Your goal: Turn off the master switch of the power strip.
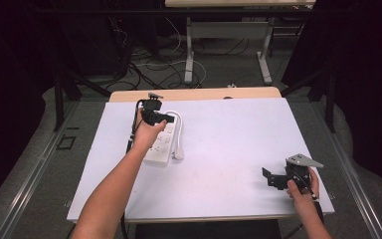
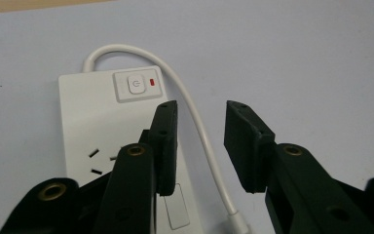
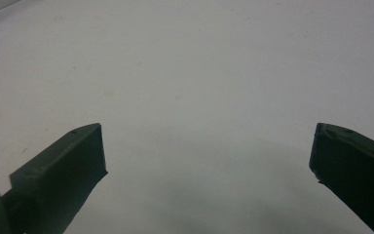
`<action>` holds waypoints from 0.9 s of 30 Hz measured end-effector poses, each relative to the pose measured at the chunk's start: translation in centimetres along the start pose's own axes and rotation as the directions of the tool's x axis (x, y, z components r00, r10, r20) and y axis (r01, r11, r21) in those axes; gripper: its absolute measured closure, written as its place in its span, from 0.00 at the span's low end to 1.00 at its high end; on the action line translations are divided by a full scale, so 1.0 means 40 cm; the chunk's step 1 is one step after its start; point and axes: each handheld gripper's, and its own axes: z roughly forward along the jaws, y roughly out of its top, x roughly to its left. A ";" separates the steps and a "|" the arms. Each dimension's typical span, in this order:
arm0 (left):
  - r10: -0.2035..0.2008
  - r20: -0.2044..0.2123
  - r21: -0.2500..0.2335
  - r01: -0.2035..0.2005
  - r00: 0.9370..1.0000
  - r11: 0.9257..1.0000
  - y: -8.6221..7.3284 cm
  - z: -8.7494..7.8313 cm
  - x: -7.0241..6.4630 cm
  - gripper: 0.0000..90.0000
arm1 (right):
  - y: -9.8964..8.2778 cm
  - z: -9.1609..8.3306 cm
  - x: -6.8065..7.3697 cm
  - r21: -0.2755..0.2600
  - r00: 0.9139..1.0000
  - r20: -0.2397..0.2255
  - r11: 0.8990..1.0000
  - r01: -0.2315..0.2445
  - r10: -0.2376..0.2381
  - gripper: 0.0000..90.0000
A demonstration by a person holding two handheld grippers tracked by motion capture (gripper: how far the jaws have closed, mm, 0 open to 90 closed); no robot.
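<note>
The white table [image 1: 238,149] is taking up most of the high view, with the person's two forearms coming in from its near edge. A white power strip [image 1: 162,140] is lying flat on the left half of it, well apart from the right hand. Its long axis is running from the near side toward the far side, leaning slightly rightward as it goes away; the end with the switch [image 2: 135,84] and the small red light [image 2: 152,82] is pointing toward the far edge. Its white cord [image 2: 195,117] is looping out of that far end and running back along the strip's right side. The left gripper [image 2: 200,139] is hovering over the strip's far part, jaws standing partly apart with nothing pressed between them; the cord is passing under the gap and one jaw is sitting over the strip's face. The right gripper [image 1: 270,179] is resting low near the table's near right corner, jaws spread wide over bare tabletop, holding nothing
</note>
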 end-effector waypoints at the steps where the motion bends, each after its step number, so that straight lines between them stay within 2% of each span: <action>1: 0.002 -0.001 -0.006 -0.002 1.000 1.000 -0.002 -0.002 -0.001 0.72 | 0.000 -0.001 0.000 0.004 1.000 -0.004 1.000 -0.001 0.001 0.00; 6: 0.003 0.015 -0.009 -0.003 1.000 1.000 -0.007 -0.014 -0.007 0.65 | 0.000 0.000 0.001 0.003 1.000 -0.003 1.000 0.001 0.000 0.00; 7: 0.015 0.026 -0.009 -0.015 1.000 1.000 -0.007 -0.017 -0.005 0.65 | 0.001 -0.001 0.001 0.002 1.000 -0.003 1.000 0.003 -0.003 0.00; 11: 0.003 0.038 -0.015 -0.002 0.999 1.000 -0.014 -0.021 -0.008 0.62 | 0.001 0.000 0.001 0.003 1.000 -0.004 1.000 0.000 0.000 0.00; 12: 0.017 0.048 0.003 -0.017 0.999 1.000 -0.015 -0.026 -0.005 0.62 | 0.001 0.000 0.001 0.003 1.000 -0.005 1.000 -0.001 0.001 0.00; 14: 0.014 0.053 -0.014 -0.013 0.999 1.000 -0.022 -0.027 -0.007 0.60 | 0.000 0.000 0.001 0.002 1.000 -0.004 1.000 -0.001 0.001 0.00; 17: 0.021 0.069 -0.005 -0.020 0.997 1.000 -0.032 -0.037 -0.007 0.58 | -0.001 0.002 0.001 -0.003 1.000 0.001 1.000 -0.002 0.002 0.00; 18: 0.024 0.067 -0.022 -0.023 0.997 0.999 -0.036 -0.036 -0.008 0.56 | -0.002 0.002 0.003 0.000 1.000 0.003 1.000 -0.009 0.009 0.00; 27: 0.078 0.078 -0.076 -0.072 0.994 0.995 -0.065 -0.067 -0.004 0.41 | -0.002 0.008 0.006 0.002 1.000 -0.001 1.000 -0.010 0.010 0.00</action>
